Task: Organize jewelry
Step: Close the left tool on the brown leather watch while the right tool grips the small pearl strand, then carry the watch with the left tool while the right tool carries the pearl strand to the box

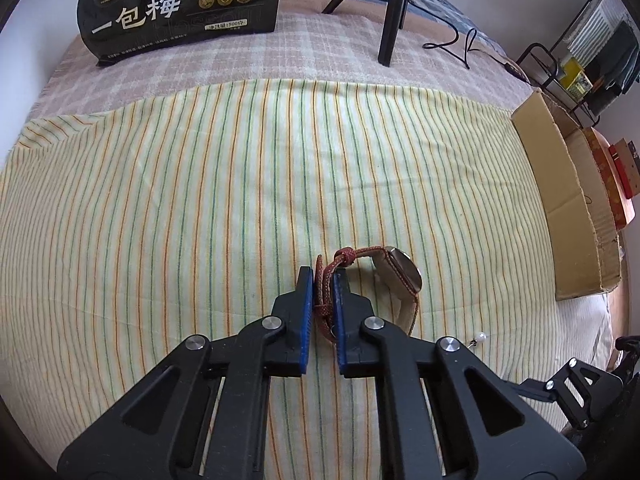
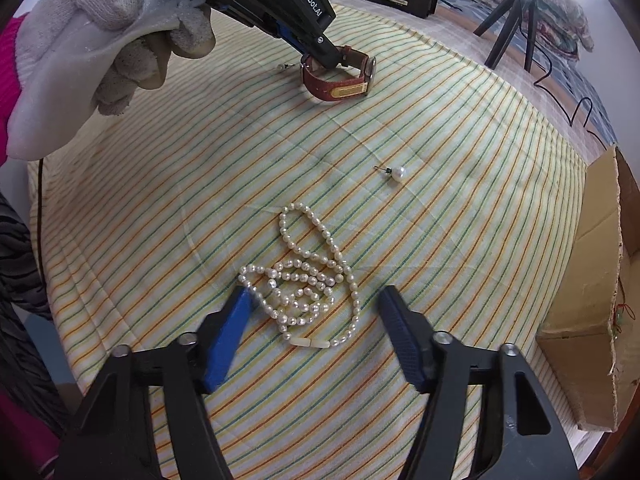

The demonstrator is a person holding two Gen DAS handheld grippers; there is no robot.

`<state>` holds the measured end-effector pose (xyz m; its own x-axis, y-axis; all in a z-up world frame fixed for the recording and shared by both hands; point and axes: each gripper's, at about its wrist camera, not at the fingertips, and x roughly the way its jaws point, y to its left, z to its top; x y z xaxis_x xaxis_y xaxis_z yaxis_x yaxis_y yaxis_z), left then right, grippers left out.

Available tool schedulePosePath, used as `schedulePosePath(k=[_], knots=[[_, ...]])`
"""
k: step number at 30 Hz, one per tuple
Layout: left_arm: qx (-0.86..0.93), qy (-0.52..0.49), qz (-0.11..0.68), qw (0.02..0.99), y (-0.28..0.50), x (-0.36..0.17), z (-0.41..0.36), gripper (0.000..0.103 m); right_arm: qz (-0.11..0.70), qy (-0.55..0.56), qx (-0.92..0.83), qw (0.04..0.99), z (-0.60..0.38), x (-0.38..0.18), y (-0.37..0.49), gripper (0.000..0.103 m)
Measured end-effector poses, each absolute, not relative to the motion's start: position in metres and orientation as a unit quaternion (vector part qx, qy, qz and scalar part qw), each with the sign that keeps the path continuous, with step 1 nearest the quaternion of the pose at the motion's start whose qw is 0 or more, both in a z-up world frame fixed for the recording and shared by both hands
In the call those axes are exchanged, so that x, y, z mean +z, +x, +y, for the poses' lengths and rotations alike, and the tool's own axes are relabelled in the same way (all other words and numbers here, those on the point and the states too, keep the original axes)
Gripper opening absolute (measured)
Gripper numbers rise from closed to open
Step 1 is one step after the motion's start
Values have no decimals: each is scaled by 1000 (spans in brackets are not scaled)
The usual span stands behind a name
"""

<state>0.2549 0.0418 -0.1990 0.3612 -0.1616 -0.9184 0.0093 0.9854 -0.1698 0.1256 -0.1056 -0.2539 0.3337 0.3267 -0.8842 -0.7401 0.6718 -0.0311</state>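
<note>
On the striped cloth (image 2: 440,128) our left gripper (image 1: 322,276) clamps the watch (image 1: 396,276) strap; our right gripper (image 2: 314,300) straddles the pearl necklace (image 2: 308,276), unclenched, beside a cardboard box (image 2: 592,280).

The cloth (image 2: 400,120) is pale yellow with green and orange stripes. The watch (image 2: 340,76) has a reddish-brown strap. The pearl necklace (image 2: 308,276) and pearl earring (image 2: 399,173) are creamy white. Each black tool (image 1: 322,276) (image 2: 314,300) has blue pads (image 2: 224,344). The glove (image 2: 100,40) is grey-white.

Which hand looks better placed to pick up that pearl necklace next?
The right. The right gripper stands open around the pearl necklace, a finger on each side, while the left gripper is already shut on the watch strap.
</note>
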Motion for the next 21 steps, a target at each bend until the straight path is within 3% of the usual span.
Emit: schedulePosePath(k=[2, 5, 15, 21], knots=[[-51, -69, 560, 824, 255, -197, 42, 8, 468, -216, 336, 788, -107, -252, 129, 38], [-49, -67, 557, 826, 255, -196, 42, 8, 470, -211, 332, 790, -109, -250, 134, 19], [-50, -75, 543, 835, 253, -184, 43, 7, 459, -198, 328, 802, -110, -235, 138, 3], [-51, -83, 532, 841, 249, -172, 46, 7, 437, -172, 323, 822, -121, -212, 143, 3]])
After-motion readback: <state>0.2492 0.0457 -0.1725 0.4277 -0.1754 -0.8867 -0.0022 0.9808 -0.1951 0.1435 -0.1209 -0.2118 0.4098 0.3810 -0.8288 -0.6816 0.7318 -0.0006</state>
